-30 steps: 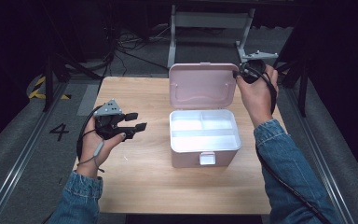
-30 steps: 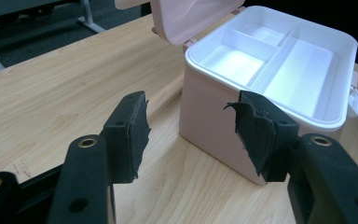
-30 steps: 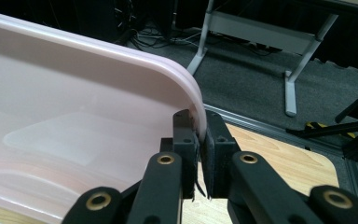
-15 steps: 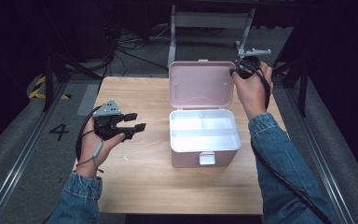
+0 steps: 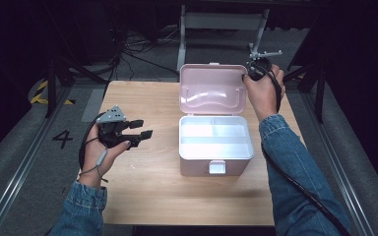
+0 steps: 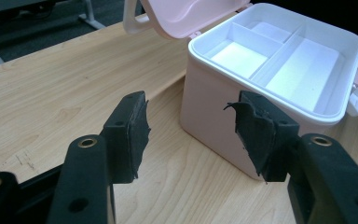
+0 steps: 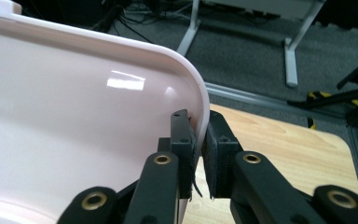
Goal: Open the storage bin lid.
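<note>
The pale pink plastic storage box sits on my light wooden tabletop, right of centre. Its long axis runs across the tabletop, side to side. The white front latch faces me. The hinged pink lid stands open and upright at the far side, its hollow inner face turned toward me. Inside the box lies a white divided tray, with one long compartment at the front and two smaller ones behind it.

My right tongs are at the lid's upper right corner. In the right gripper view the two black pads pinch the lid's rim between them, one pad on the inner face and one outside. The jaws have just eased apart by a small amount, yet the rim stays caught. My right hand reaches forward past the box, wrist raised, the denim sleeve lying along the box's right side.

My left tongs hover above the tabletop, well apart from the box on its left, pointing level toward it. Their jaws are spread with nothing between them. My left hand grips the body from below, the cable looping at the wrist.

A painted numeral "4" is legible on the grey floor left of the tabletop. I can read no brand or label on the box.
</note>
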Demonstrator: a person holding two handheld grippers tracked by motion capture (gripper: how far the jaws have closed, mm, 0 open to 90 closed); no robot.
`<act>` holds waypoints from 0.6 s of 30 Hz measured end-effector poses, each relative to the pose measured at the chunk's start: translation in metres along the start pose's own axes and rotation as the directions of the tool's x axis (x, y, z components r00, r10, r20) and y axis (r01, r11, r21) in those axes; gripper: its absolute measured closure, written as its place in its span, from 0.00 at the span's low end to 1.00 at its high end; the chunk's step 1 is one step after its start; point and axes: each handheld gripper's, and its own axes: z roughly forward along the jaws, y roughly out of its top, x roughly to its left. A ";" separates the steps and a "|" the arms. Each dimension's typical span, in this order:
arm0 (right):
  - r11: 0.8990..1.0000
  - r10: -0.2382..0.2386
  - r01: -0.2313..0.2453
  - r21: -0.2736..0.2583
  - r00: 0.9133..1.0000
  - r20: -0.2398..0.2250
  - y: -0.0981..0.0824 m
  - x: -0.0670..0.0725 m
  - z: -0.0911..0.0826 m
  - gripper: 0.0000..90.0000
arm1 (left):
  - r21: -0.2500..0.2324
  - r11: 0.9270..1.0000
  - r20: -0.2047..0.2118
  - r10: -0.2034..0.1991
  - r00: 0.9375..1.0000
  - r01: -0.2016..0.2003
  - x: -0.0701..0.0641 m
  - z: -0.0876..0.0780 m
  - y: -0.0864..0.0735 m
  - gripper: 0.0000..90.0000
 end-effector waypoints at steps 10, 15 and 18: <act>0.997 0.023 -0.024 0.070 1.000 0.008 -0.011 -0.008 0.023 0.92 | 0.015 1.000 0.002 -0.008 1.000 0.008 0.003 0.003 -0.003 0.50; 0.995 0.028 -0.028 0.101 1.000 -0.002 -0.019 -0.011 0.036 0.92 | 0.010 1.000 0.000 -0.008 1.000 0.008 0.004 0.003 -0.004 0.50; 0.993 0.031 -0.029 0.113 0.999 -0.012 -0.022 -0.013 0.043 0.91 | 0.007 1.000 -0.004 -0.010 1.000 0.010 0.004 0.002 -0.004 0.50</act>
